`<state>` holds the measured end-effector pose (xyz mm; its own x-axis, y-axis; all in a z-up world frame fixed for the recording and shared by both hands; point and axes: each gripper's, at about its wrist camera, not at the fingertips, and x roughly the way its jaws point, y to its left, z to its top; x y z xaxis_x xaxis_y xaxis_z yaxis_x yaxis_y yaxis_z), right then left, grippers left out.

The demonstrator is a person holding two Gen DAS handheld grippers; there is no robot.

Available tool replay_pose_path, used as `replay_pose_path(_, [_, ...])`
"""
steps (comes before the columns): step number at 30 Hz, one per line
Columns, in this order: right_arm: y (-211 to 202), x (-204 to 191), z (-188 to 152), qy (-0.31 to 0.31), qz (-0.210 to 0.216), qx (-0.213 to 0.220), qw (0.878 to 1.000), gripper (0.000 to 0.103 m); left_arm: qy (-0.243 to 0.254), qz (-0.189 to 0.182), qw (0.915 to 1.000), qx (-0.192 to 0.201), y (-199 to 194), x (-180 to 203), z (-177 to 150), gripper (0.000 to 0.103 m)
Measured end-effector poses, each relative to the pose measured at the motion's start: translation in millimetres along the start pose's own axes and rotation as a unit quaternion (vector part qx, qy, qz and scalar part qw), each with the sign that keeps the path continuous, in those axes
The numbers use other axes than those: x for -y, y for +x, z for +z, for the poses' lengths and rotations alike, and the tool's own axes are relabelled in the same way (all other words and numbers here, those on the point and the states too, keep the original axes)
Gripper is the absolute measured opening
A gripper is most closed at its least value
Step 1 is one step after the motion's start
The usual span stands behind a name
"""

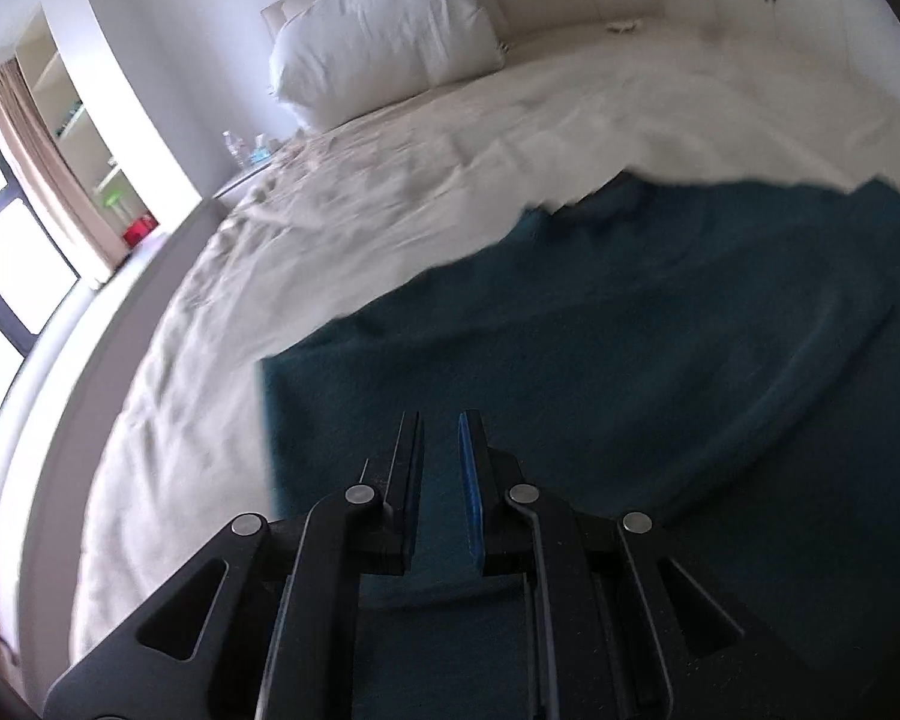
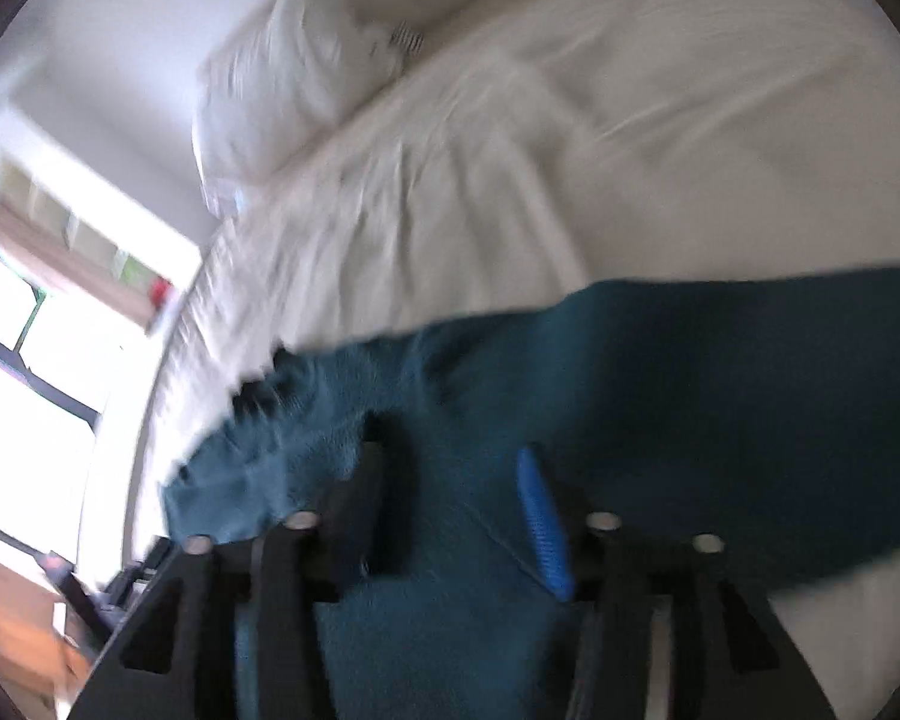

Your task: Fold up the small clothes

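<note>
Daylight is coming in from the window (image 1: 6,228) at about nine o'clock in both views, and there the glass is burning out to plain white. The bed sheet (image 1: 510,138) is looking bright and a little washed out, while the teal cloth (image 1: 630,360) is staying dark with weak detail. The left wrist view is mostly sharp, only smearing along the cloth edge. The right wrist view is blurring strongly everywhere; the pillow (image 2: 270,96) is showing streaks. Both pictures are bending at the rim, with black corners around the round frame.
</note>
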<state>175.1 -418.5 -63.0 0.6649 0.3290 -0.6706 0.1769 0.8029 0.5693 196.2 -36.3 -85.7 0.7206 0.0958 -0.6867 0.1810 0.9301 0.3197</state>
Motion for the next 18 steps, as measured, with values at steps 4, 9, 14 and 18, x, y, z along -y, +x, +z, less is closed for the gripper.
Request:
replay_pose_path(4, [-73.4,77.3,-15.1,0.081,-0.024,0.065,0.994,0.06,-0.004,-0.026,0.9996,0.007,10.7,34.1,21.5,0.012])
replay_pose_path(9, [-130.4,198.2,-42.7,0.257,-0.034,0.112,0.959,0.061,0.031,-0.015,0.9977,-0.058,40.2,82.0,20.8,0.014])
replay_pose_path(14, [-143.5,244.8,-46.7,0.326,0.01,0.151,0.933,0.057,-0.068,-0.122,0.9898,-0.026,4.2,67.3,39.6,0.014])
replay_pose_path(18, [-131.5,254.3,-35.1,0.347,0.029,0.17,0.922,0.055,-0.093,-0.191,0.977,-0.004,-18.0,69.8,48.1,0.018])
